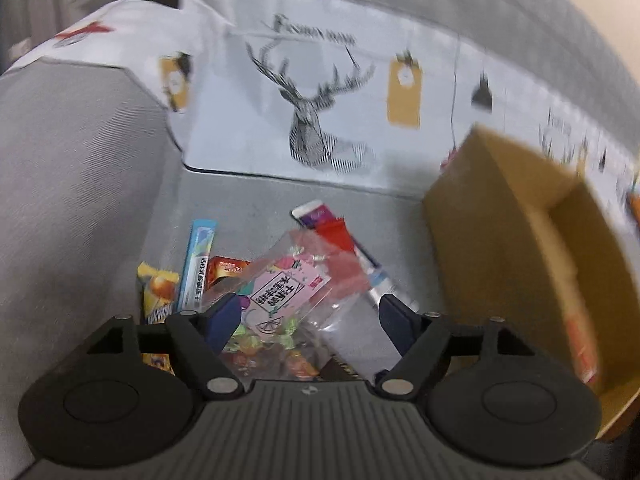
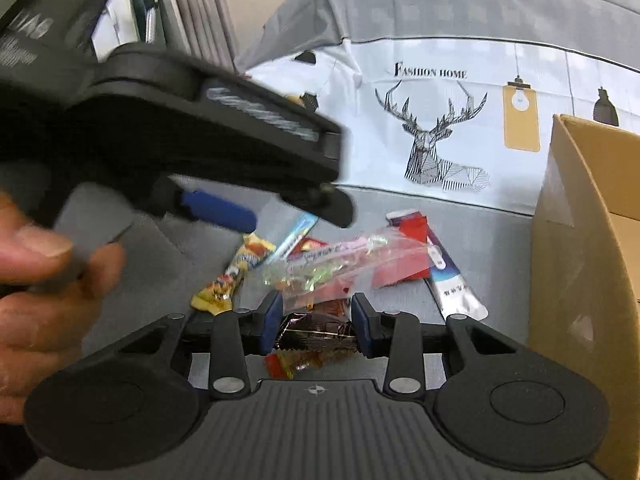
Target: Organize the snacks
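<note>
Grey cloth [image 2: 460, 216] (deer print), tan box [image 2: 580, 280], blue stick pack [image 1: 198, 264], brown wrapper [image 2: 316, 334].

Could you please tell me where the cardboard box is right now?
The cardboard box stands at the right edge of both wrist views, on the grey cloth, right of the snack pile.

Wide-spread left tool [image 1: 310, 312] above clear candy bag [image 1: 288, 292], snack packets [image 1: 192, 276] beside, cardboard box [image 1: 532, 248] rightward

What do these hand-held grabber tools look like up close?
Each is matte black plastic. The left gripper and right gripper have two blue-padded fingers on hinged black links with silver pins, two round discs, and a ribbed grey top bearing a small compass-like mark.
</note>
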Tool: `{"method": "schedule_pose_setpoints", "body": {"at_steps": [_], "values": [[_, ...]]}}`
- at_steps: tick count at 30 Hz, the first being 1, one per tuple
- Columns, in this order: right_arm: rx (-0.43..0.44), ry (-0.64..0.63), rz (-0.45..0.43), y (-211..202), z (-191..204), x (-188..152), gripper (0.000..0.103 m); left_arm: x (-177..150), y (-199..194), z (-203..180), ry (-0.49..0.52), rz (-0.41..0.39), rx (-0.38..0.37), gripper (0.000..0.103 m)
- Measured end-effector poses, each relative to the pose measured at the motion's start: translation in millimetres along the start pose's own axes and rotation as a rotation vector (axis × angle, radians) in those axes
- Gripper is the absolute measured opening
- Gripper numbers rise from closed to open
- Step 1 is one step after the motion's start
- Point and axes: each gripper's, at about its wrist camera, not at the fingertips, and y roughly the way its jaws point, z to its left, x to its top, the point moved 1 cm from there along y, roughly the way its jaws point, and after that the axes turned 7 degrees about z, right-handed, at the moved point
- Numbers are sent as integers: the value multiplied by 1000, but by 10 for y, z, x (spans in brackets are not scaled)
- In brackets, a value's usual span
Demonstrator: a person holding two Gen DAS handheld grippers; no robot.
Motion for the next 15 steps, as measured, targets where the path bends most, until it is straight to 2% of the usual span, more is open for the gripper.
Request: {"method": "schedule_pose_setpoints", "body": {"at_steps": [5,8,12,15], "values": [[-21,-7,87,173,-36,-63,36,0,345,-183,169,86,37,90],[-31,-24,145,287,-53,-93,36,-24,501,-271,248,110,77,96],[-30,-16,168,355,-74,-93,38,-72,670,-252,282,86,135,97],[-24,-10,168,378,-73,-77,45,-56,780,-250,292,93,200,97]]}}
